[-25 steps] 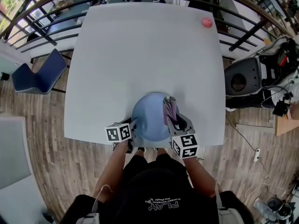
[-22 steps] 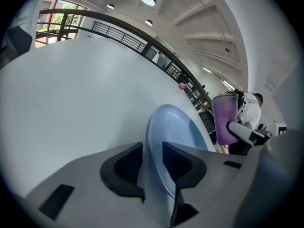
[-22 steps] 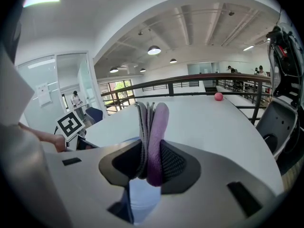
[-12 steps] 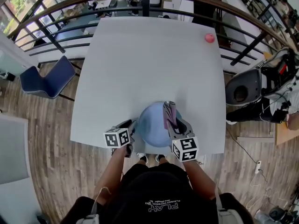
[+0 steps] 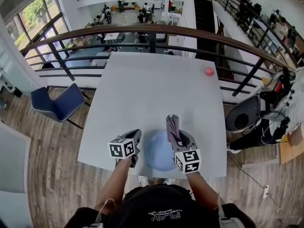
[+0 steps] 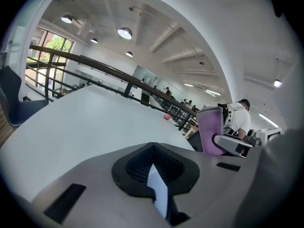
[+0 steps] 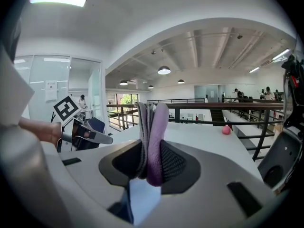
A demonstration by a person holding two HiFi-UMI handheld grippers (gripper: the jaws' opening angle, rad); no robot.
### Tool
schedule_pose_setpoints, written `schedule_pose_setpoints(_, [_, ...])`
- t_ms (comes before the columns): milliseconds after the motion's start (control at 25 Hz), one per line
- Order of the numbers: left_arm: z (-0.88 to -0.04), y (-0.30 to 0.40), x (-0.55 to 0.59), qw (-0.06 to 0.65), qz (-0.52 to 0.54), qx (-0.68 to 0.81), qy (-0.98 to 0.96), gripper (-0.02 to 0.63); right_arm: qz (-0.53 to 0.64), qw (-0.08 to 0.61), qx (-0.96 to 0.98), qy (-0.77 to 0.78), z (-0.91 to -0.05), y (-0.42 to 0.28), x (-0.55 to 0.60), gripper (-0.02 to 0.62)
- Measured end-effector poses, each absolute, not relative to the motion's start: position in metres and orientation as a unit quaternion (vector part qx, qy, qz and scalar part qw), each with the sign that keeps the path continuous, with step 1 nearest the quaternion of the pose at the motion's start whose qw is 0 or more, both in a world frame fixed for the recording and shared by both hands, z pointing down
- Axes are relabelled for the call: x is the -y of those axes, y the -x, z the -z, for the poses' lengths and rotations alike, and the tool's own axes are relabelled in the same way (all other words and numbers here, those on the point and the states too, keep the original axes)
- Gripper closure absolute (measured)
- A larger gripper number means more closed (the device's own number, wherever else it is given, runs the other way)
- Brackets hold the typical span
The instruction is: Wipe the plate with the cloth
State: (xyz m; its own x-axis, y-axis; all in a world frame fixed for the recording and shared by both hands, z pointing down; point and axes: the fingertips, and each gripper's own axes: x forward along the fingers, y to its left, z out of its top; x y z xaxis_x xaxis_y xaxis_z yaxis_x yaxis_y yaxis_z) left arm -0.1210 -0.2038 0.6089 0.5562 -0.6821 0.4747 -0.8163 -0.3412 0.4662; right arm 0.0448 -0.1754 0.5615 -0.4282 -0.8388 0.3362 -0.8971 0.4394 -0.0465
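Purple cloth (image 7: 152, 127) clamped in the right claw (image 7: 151, 161), blue plate (image 5: 159, 153) between both claws.
Plate lies at the near edge of the white worktop (image 5: 152, 89). Left claw (image 6: 153, 167) has just snapped closed, with nothing between its jaws. Folded cloth sticks out past the right claw's tips.

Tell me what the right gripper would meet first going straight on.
Probably the bare white table ahead of the right gripper, though depth is unclear; the pink ball lies off to its right.
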Motion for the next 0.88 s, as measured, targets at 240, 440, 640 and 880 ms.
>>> schedule_pose_setpoints(240, [-0.554,0.115,0.220,0.260,-0.086,0.468,-0.840,0.594,-0.078,0.102,0.843,-0.523,-0.525,-0.040,0.189,0.480])
schedule_pose_setpoints(440, [-0.510,0.119,0.230,0.180,-0.082,0.484,-0.852,0.594,-0.071,0.089,0.843,-0.525,-0.506,-0.032,0.191,0.480])
schedule_pose_setpoints(640, [-0.484,0.113,0.223,0.170,-0.011,0.475,-0.863,0.594,-0.064,0.084,0.844,-0.525,-0.494,-0.029,0.189,0.480])
schedule_pose_setpoints(880, [-0.477,0.107,0.220,0.158,0.005,0.477,-0.865,0.594,-0.058,0.097,0.839,-0.532,-0.491,-0.037,0.191,0.485])
